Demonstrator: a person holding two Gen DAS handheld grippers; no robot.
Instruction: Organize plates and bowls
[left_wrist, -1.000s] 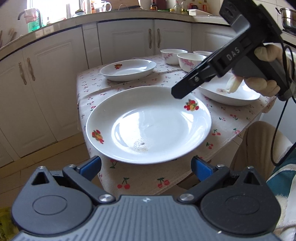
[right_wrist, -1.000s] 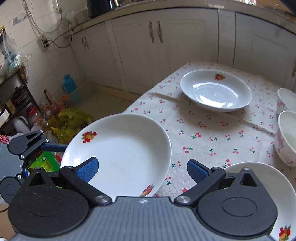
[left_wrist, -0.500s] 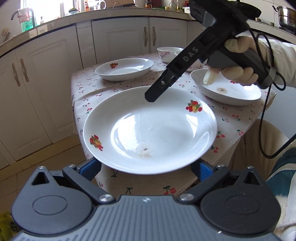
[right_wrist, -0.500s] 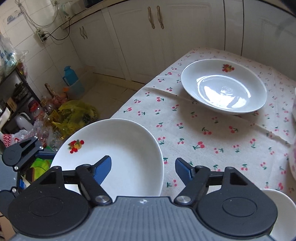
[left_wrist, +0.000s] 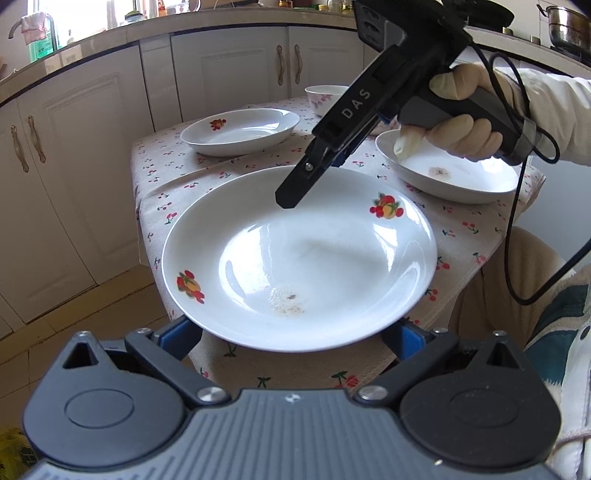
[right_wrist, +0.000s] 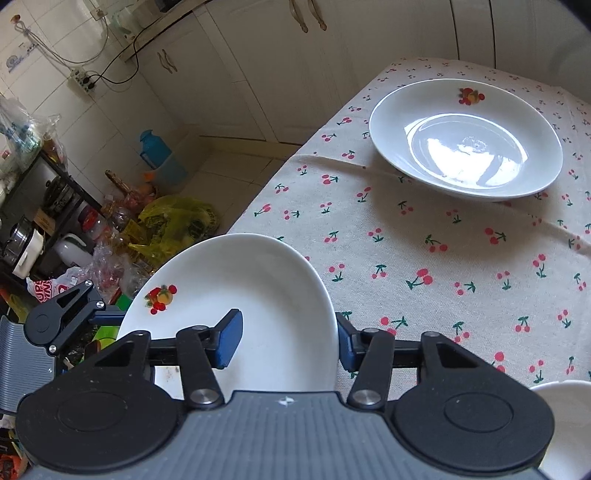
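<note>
Two grippers at one plate (left_wrist: 299, 254) overhanging the table (right_wrist: 424, 251) corner; left gripper (left_wrist: 295, 334) spread wide, plate rim between its pads; right gripper (right_wrist: 288, 341) part-open, pads astride the far rim.

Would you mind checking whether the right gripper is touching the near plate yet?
Cannot tell. In the right wrist view the right gripper straddles the near plate's rim with pads spread, but neither view plainly shows contact or a gap.

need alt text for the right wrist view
The right gripper straddles the rim of a white fruit-print plate at the edge of a cherry-print tablecloth. A second matching plate sits farther back.
</note>
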